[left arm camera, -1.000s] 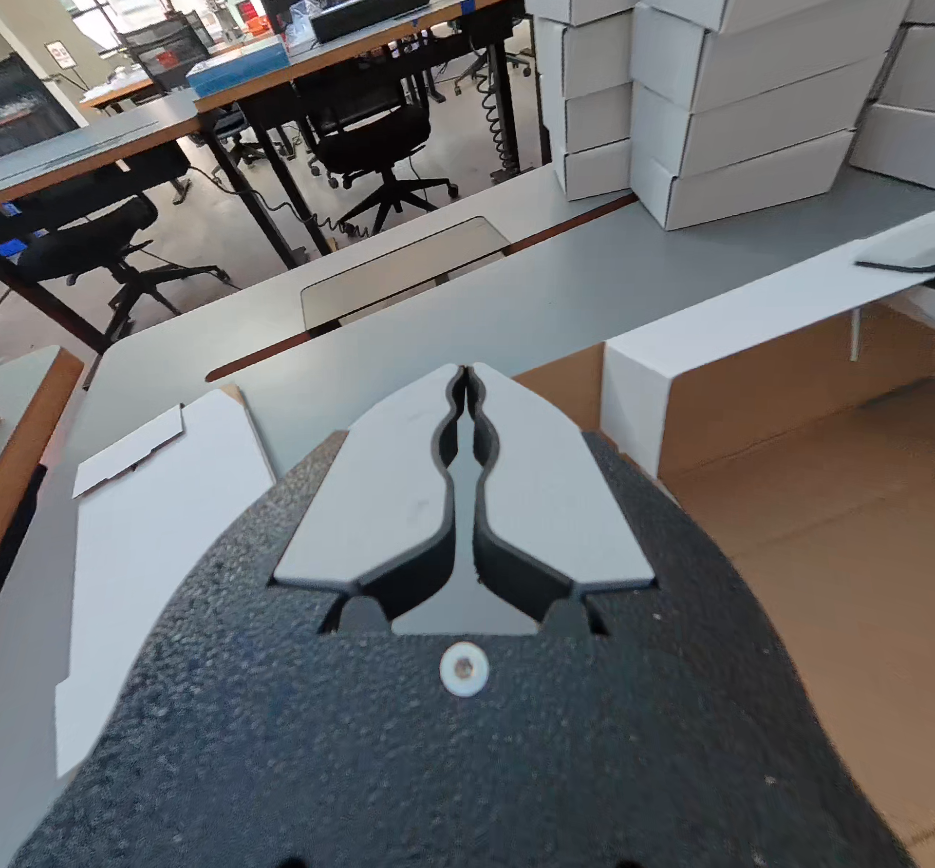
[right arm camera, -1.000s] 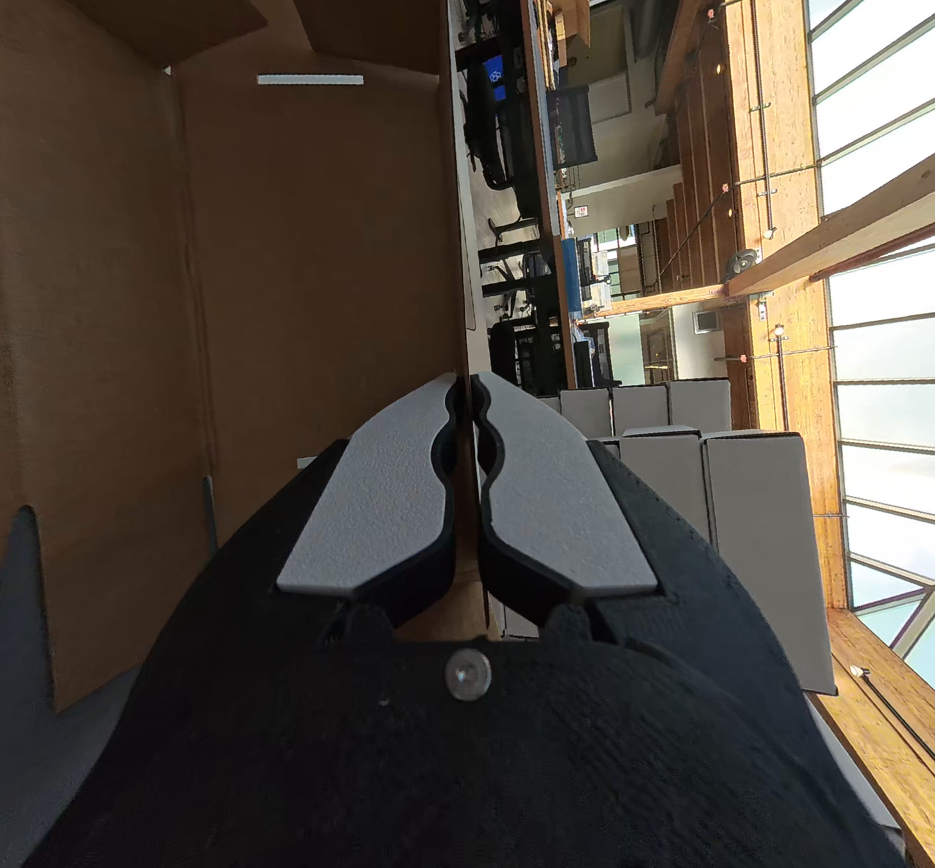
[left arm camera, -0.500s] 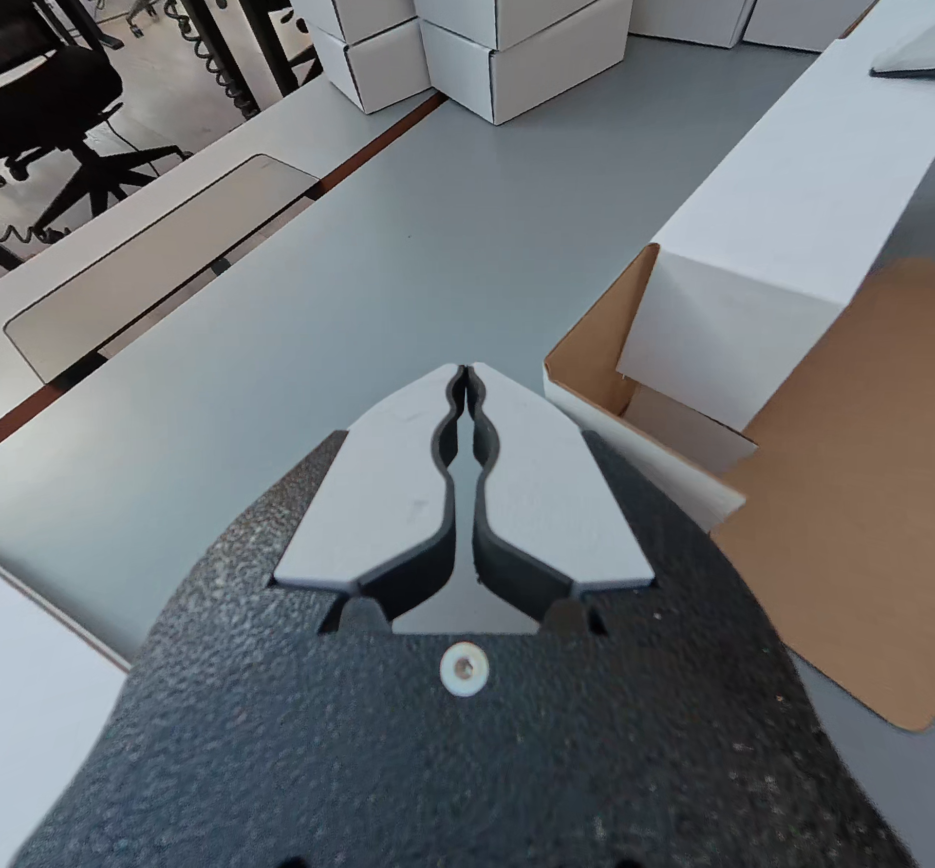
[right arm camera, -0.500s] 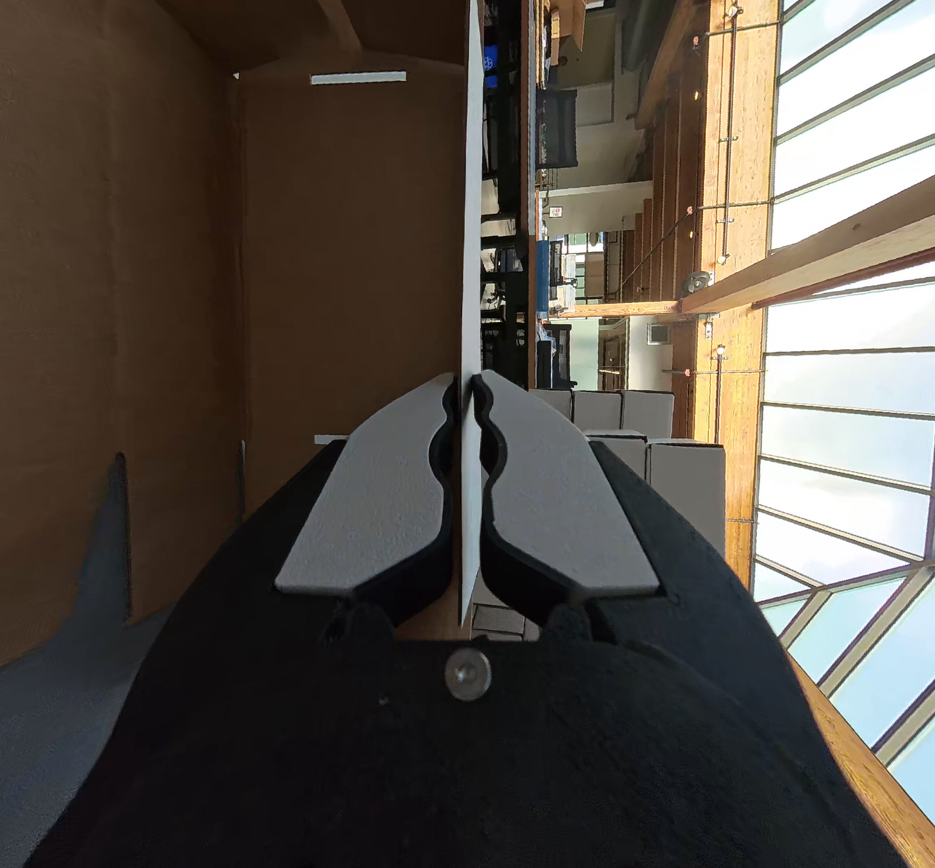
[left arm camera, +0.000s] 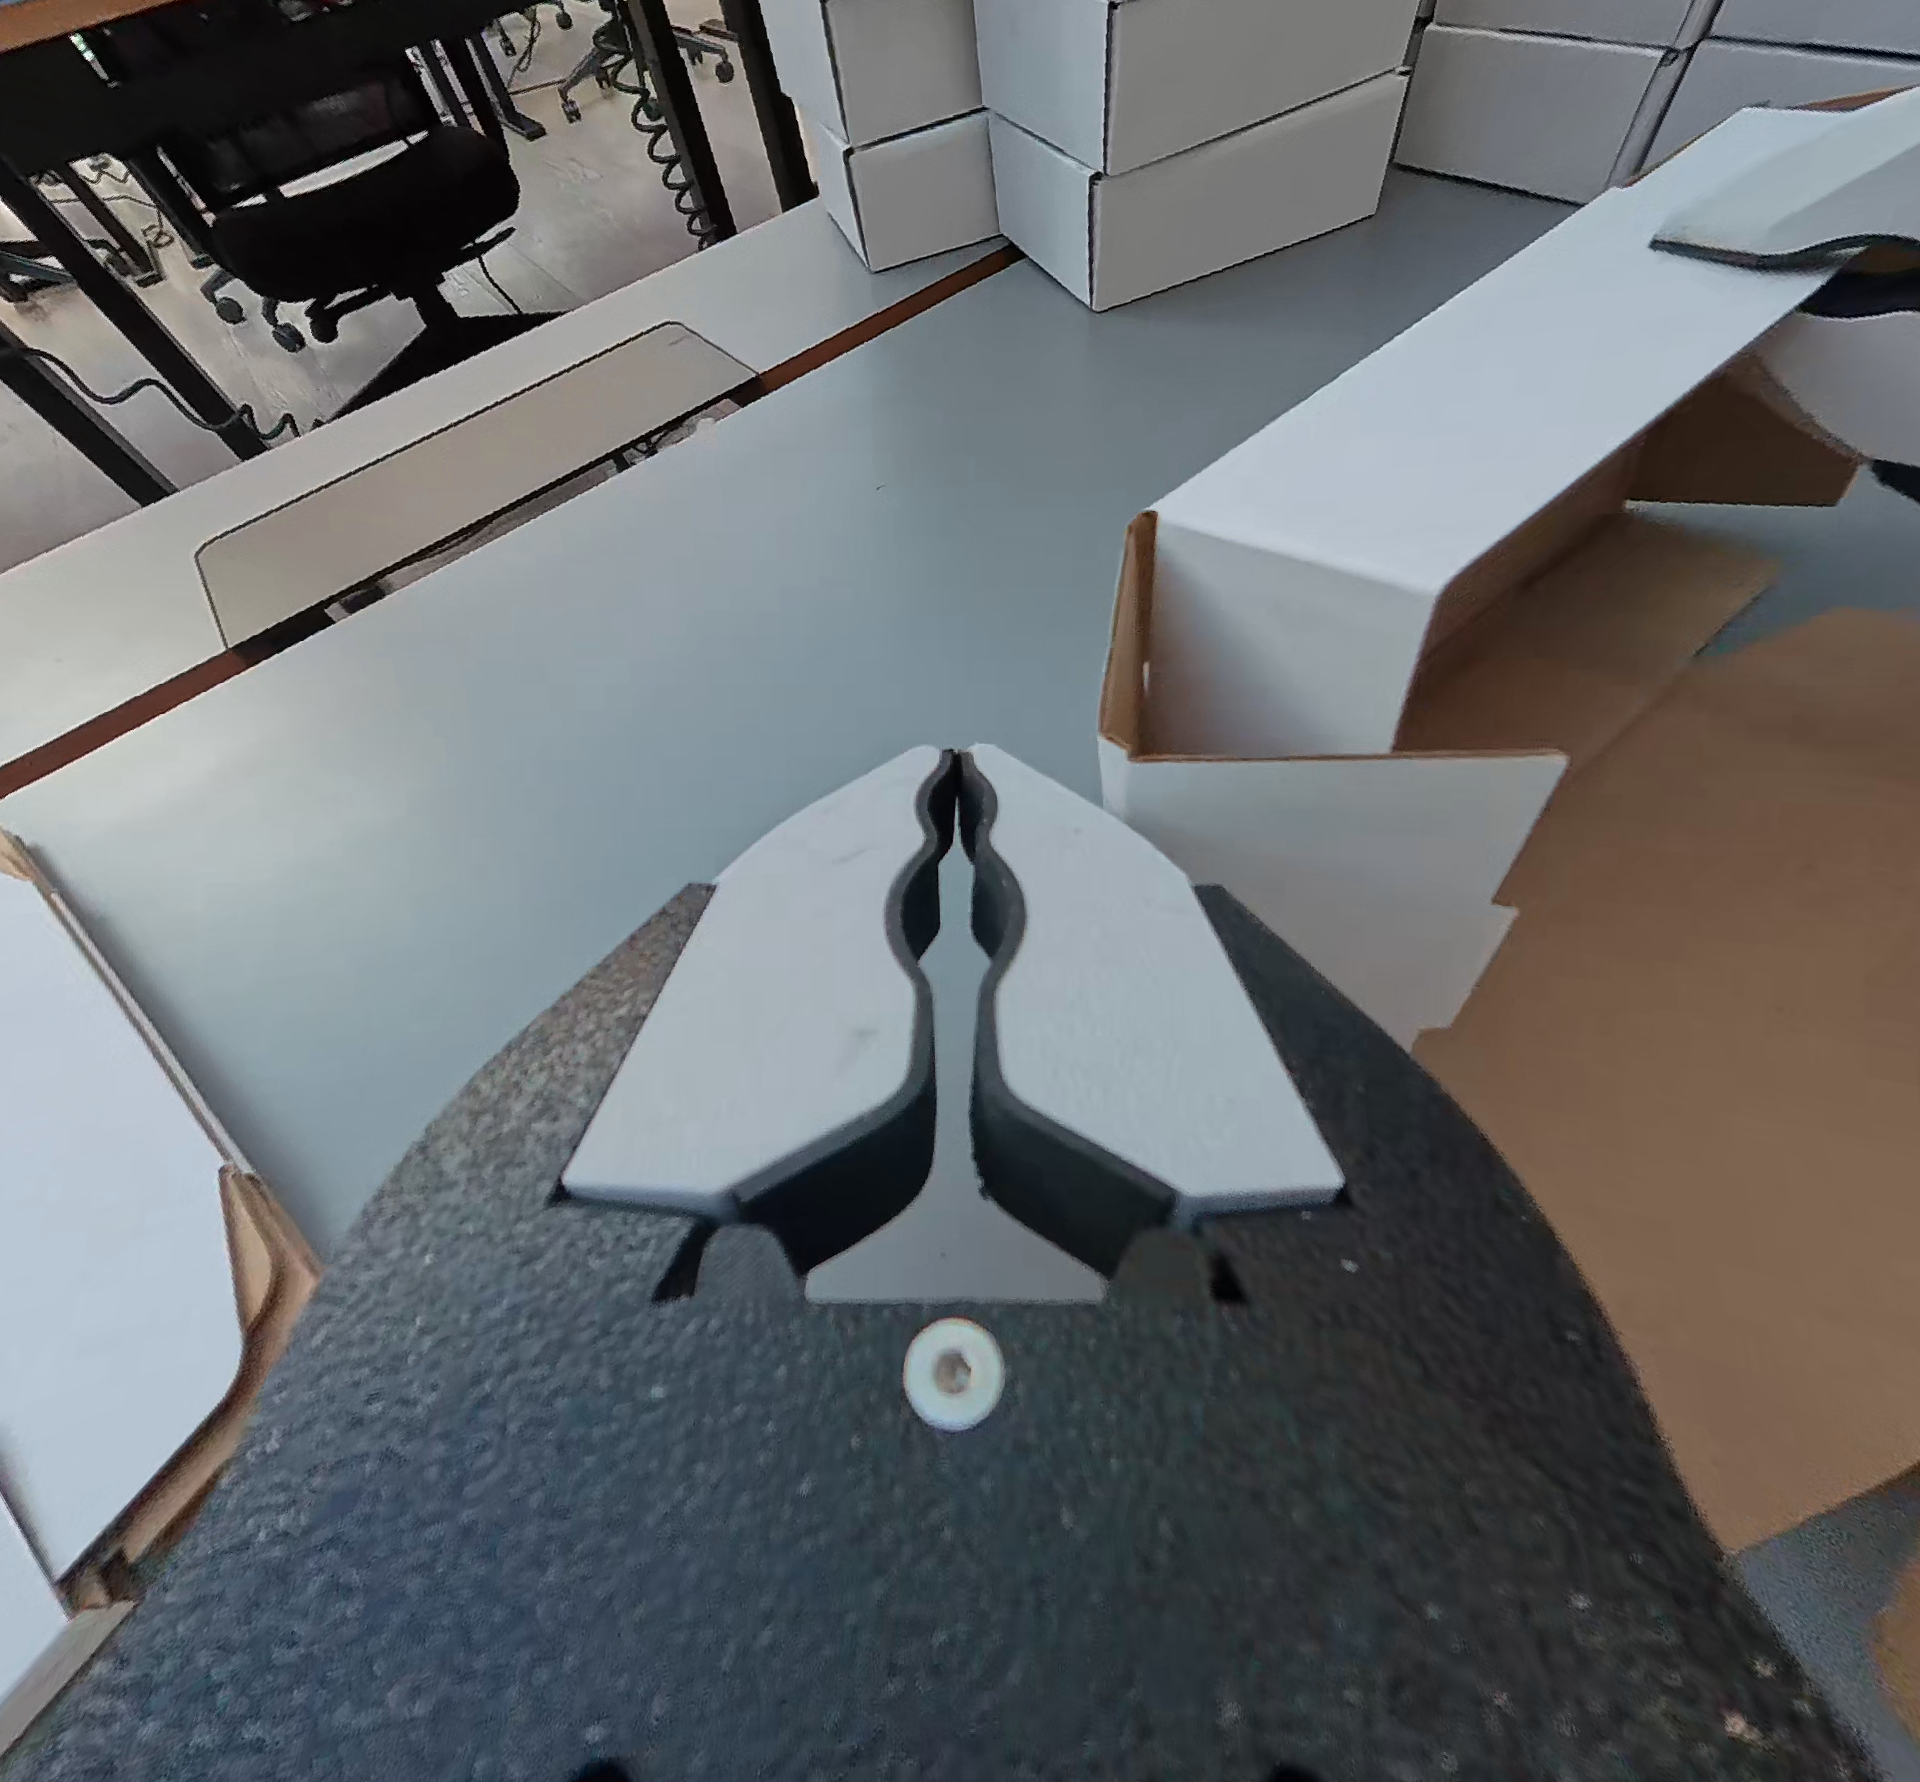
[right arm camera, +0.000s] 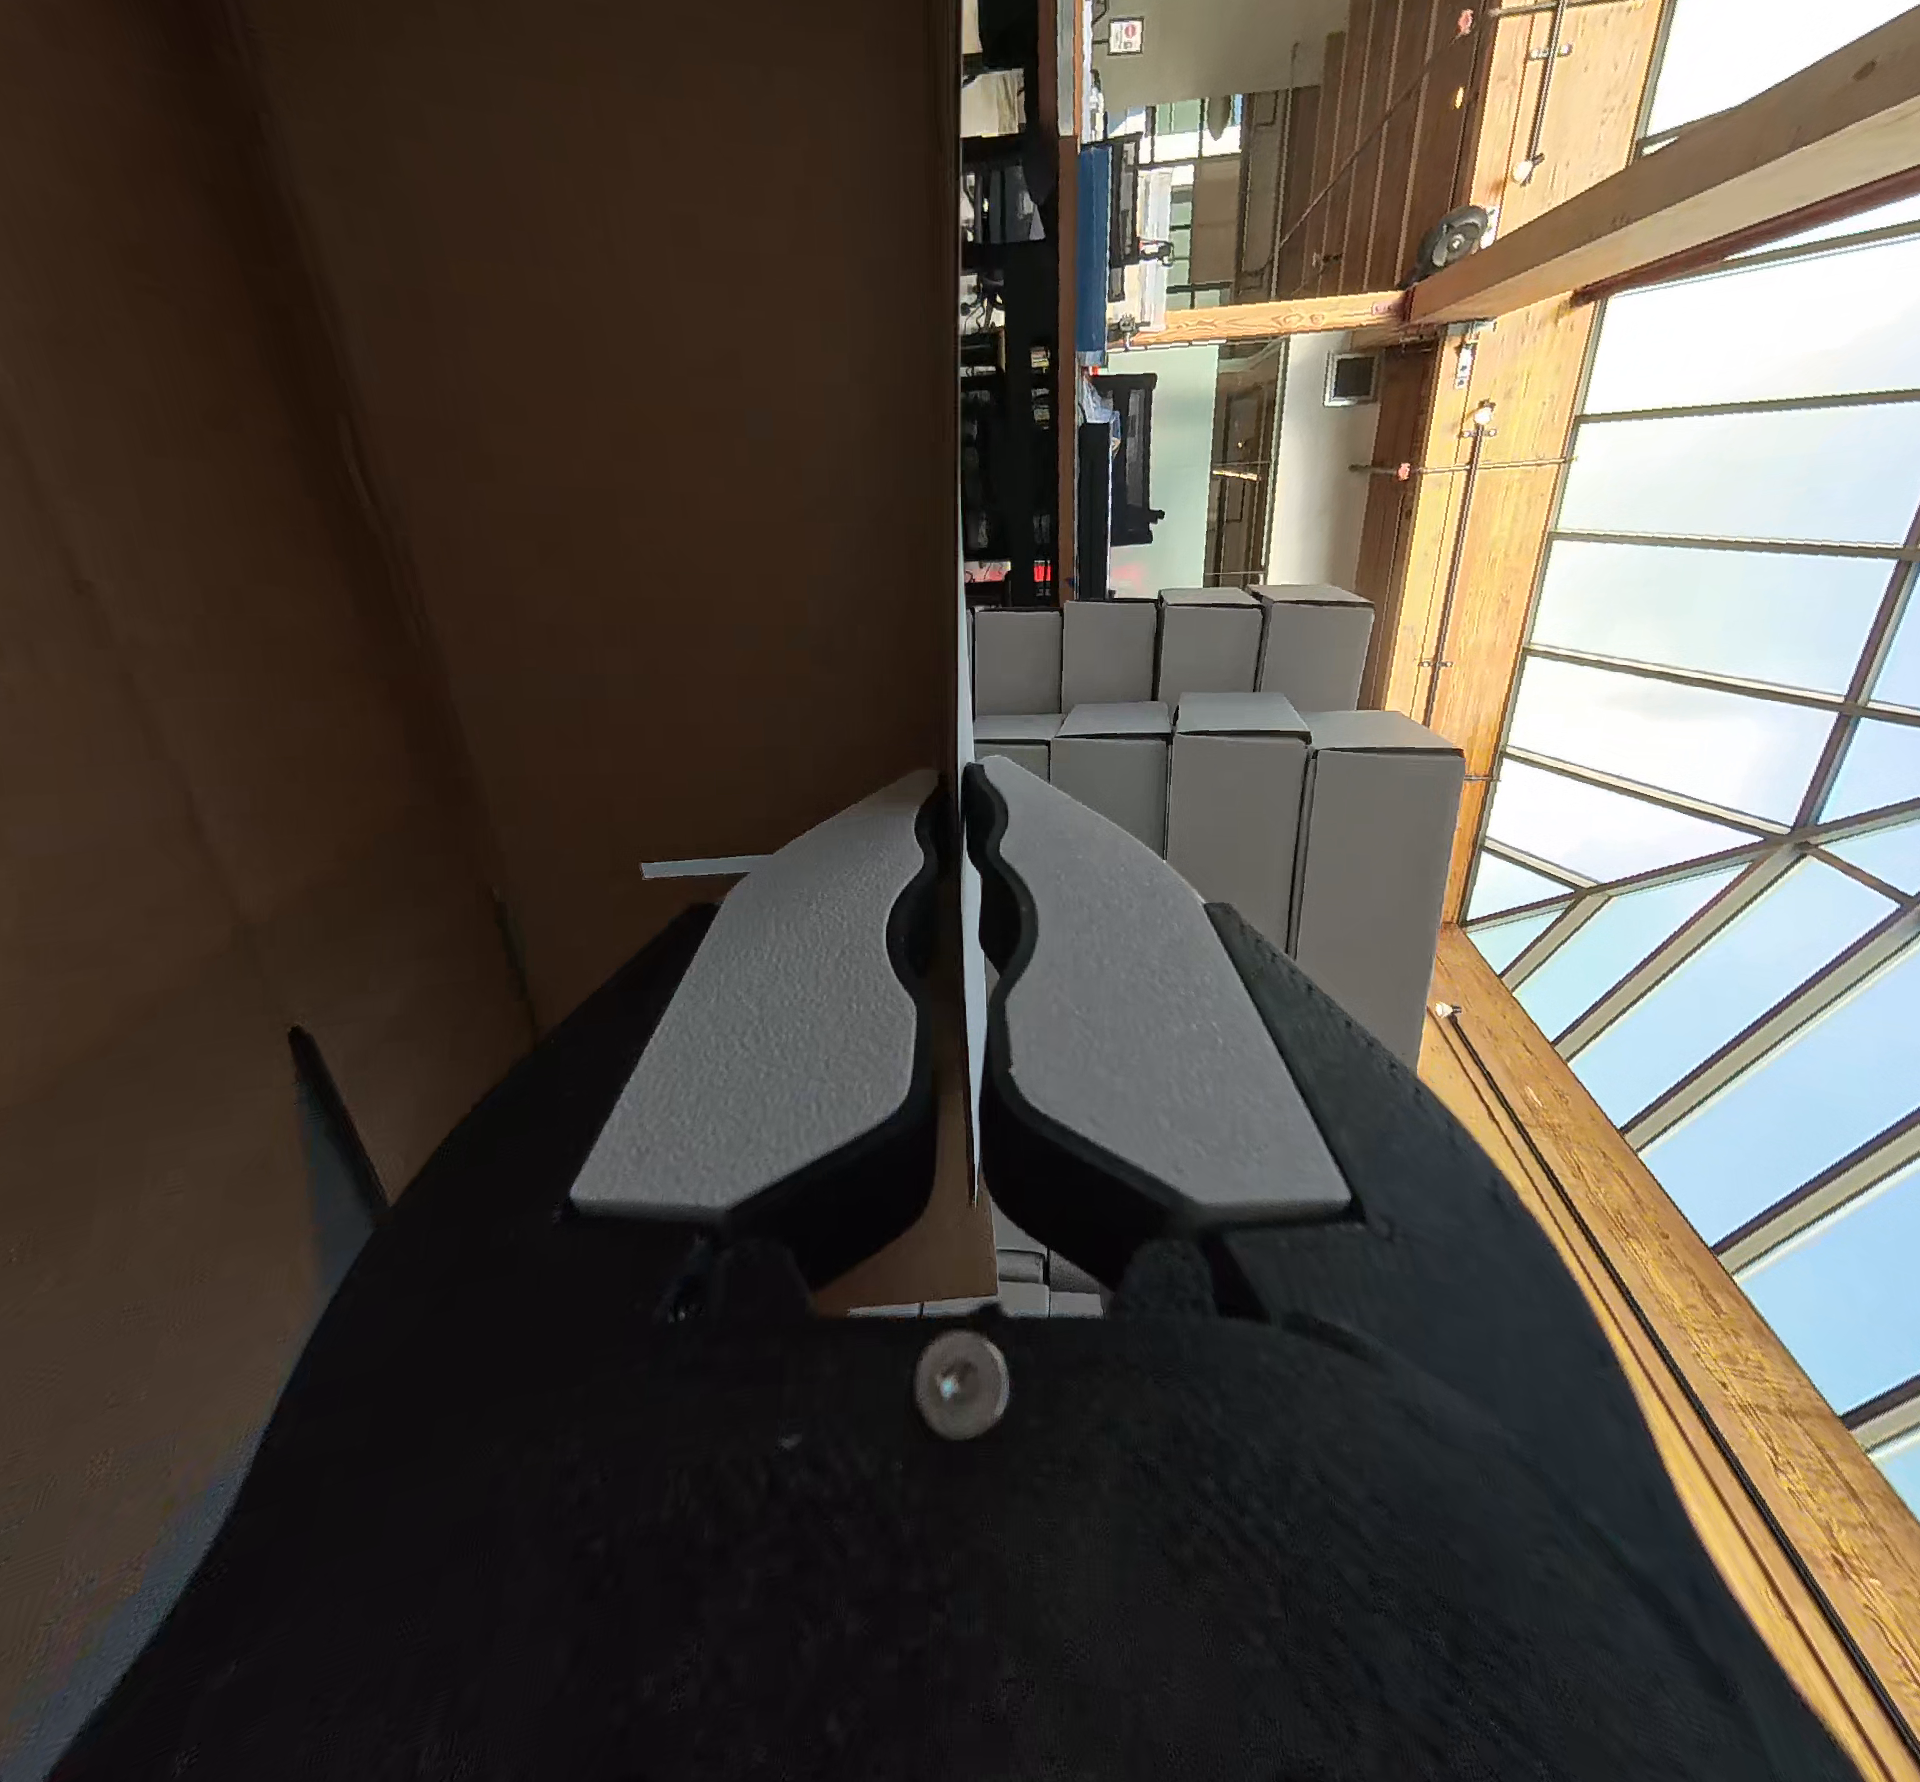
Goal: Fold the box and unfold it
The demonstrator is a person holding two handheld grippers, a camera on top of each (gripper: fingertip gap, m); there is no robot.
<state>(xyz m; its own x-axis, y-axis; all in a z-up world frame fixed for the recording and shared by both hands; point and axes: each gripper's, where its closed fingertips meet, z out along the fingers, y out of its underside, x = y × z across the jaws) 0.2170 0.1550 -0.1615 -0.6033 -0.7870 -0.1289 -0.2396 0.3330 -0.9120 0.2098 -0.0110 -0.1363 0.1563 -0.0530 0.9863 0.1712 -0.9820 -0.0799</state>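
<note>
A half-folded cardboard box (left arm camera: 1340,569), white outside and brown inside, lies on the grey table (left arm camera: 623,652) to the right in the left wrist view. Its long wall stands up and a side flap (left arm camera: 1320,828) is raised beside my left gripper. My left gripper (left arm camera: 954,761) is shut and empty, just left of that flap, above the table. My right gripper (right arm camera: 954,782) is shut on the edge of the box's long wall (right arm camera: 623,382), rolled on its side. It also shows far right in the left wrist view (left arm camera: 1829,215), pinching that wall.
Stacks of closed white boxes (left arm camera: 1174,70) stand at the back of the table, also seen in the right wrist view (right arm camera: 1226,756). A flat white box blank (left arm camera: 94,1161) lies at the left. Desks and office chairs (left arm camera: 353,215) stand beyond the table edge.
My left gripper has swung right and down toward the box's corner, then drawn back slightly. My right gripper has kept its hold on the wall, now seen nearly edge-on.
</note>
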